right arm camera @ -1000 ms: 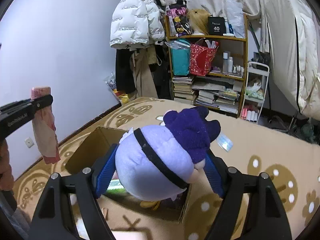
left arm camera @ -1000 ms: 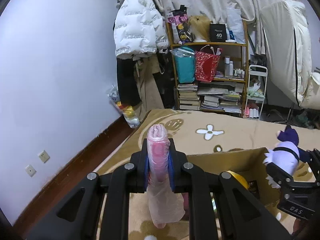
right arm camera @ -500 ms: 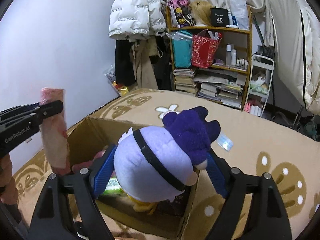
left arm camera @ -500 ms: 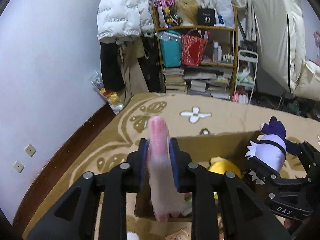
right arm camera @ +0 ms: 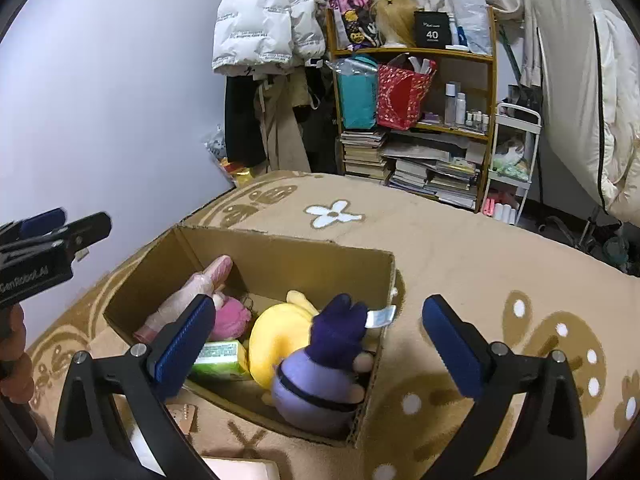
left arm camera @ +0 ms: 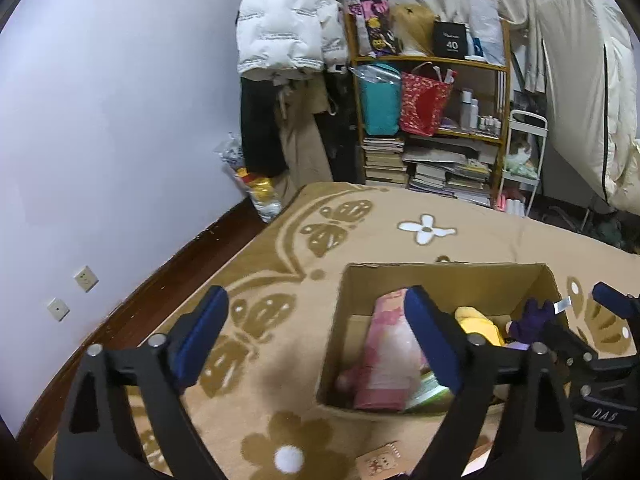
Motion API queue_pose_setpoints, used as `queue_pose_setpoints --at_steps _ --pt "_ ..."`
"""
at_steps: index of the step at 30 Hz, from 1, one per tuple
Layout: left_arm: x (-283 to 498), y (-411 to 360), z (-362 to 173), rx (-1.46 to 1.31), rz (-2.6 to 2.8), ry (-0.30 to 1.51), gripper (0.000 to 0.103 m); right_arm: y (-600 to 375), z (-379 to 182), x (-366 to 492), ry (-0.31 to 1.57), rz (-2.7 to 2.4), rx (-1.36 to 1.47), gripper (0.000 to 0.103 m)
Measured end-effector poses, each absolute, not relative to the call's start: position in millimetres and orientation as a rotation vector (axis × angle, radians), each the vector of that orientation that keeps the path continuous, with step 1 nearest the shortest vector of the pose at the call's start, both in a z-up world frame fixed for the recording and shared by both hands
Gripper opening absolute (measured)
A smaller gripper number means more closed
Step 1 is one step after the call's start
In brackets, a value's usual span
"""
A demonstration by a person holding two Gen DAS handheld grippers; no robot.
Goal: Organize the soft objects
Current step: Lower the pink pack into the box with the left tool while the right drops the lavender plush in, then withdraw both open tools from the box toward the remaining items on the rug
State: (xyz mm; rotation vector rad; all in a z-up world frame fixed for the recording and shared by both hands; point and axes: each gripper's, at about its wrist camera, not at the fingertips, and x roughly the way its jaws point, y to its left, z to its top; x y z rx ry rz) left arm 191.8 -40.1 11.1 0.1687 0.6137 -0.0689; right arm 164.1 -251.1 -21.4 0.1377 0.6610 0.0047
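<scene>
We hover both grippers, left [left arm camera: 316,332] and right [right arm camera: 316,336], jaws spread and empty, over the cardboard box [right arm camera: 280,256] on the carpet, where the purple plush [right arm camera: 320,376] and pink bundle [left arm camera: 390,356] lie; nothing loose shows nearby.

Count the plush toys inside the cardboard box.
3: purple plush at the near right corner, yellow plush beside it, pink plush further left. The wrapped pink bundle may hide others.

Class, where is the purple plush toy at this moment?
In the right wrist view, the purple plush toy sits inside the cardboard box, in its near right corner, touching the yellow plush on its left.
</scene>
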Motion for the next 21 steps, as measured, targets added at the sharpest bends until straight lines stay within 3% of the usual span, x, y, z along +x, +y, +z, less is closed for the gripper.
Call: queue_pose_setpoints --at_steps 3,9,21 --pt "185.2 -34.5 17.8 0.169 -0.059 0.616 0.098 -250.8 -16.6 159.4 0.667 0.002 0.148 0.103" --pt "163.9 -31.3 34.5 0.230 -0.049 0.598 0.102 -244.4 -1.2 143.8 0.657 0.007 0.148 0.103" --pt "118.5 -1.0 50.4 0.180 -0.052 0.639 0.103 -227.8 34.3 105.2 0.605 -0.027 0.126 0.103"
